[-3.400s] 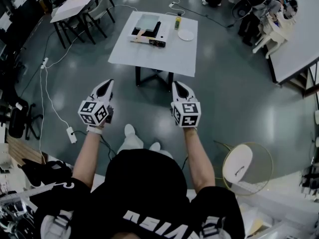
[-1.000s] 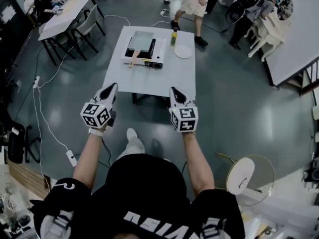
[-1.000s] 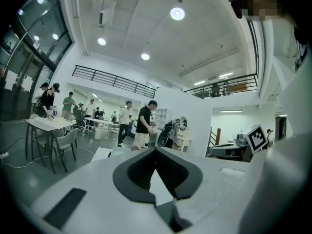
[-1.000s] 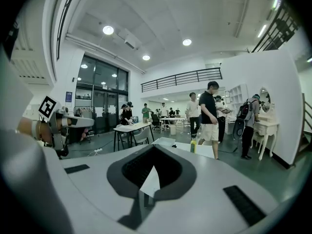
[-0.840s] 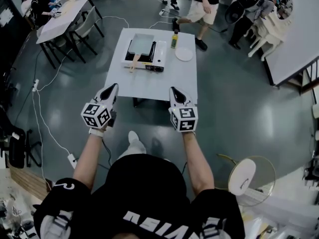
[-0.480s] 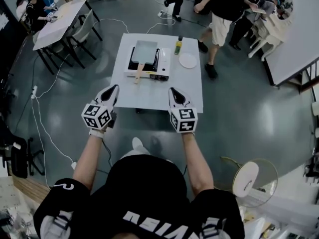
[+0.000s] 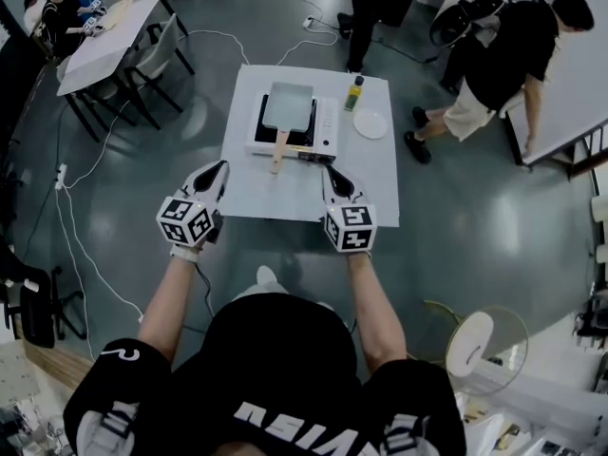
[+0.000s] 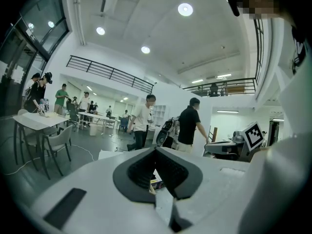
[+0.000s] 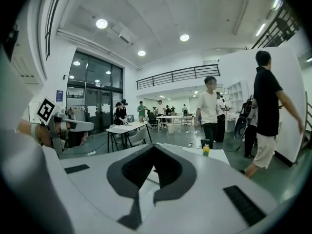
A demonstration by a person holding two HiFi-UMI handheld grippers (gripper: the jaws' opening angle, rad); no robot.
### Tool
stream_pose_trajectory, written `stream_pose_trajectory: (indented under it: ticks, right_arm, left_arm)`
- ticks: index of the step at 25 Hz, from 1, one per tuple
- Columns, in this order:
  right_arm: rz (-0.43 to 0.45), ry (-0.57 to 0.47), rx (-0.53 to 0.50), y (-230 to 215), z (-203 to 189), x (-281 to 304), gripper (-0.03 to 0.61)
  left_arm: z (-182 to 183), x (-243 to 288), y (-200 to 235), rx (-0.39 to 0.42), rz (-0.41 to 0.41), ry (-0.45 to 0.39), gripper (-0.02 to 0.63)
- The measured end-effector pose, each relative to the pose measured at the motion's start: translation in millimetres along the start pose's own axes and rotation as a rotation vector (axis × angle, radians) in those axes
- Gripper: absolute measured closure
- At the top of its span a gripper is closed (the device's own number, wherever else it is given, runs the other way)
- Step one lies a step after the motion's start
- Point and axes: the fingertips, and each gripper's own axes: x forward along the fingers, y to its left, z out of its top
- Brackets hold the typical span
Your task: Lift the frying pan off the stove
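A grey rectangular frying pan (image 7: 288, 105) with a wooden handle (image 7: 279, 150) rests on a white portable stove (image 7: 294, 129) on the white table (image 7: 313, 183). My left gripper (image 7: 218, 171) hovers at the table's near left edge, shut and empty. Over the near right edge, my right gripper (image 7: 334, 173) is likewise shut on nothing. Both sit well short of the pan. In the left gripper view the left gripper (image 8: 157, 183) points over the table; in the right gripper view the right gripper (image 9: 152, 179) does the same.
A yellow bottle (image 7: 354, 93) and a white plate (image 7: 370, 123) stand right of the stove. Two people (image 7: 494, 60) walk beyond the table. Another table with chairs (image 7: 104, 46) is at far left. A round stool (image 7: 480, 335) sits near right.
The white table with stove and pan has come closer, now just ahead of both grippers. People behind the table have walked rightward. Both grippers stay shut.
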Motion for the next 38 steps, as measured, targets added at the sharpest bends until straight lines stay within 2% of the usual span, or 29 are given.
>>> stream_pose_trajectory:
  ticks: [7,18,29,38]
  right_arm:
    - [-0.012,0.018,-0.008,11.7,-1.1,31.8,0.584]
    - [-0.038,0.028,-0.017,26.6,0.2,51.2,0.583]
    - [-0.066,0.028,-0.011,29.5,-3.3,49.0,0.583]
    - [-0.049,0.035,-0.006,24.8,-7.4,62.4,0.583]
  left_arm:
    - [-0.9,8.1,36.1,-0.016,-0.008,0.0,0.615]
    - [3.6,9.6,64.0,-0.024,-0.035,-0.008,0.615]
    - [-0.1,9.7,67.3,-0.026,-0.063,-0.005,0.615]
    - [-8.4,19.2,68.7,-0.03,-0.057,0.01,0.615]
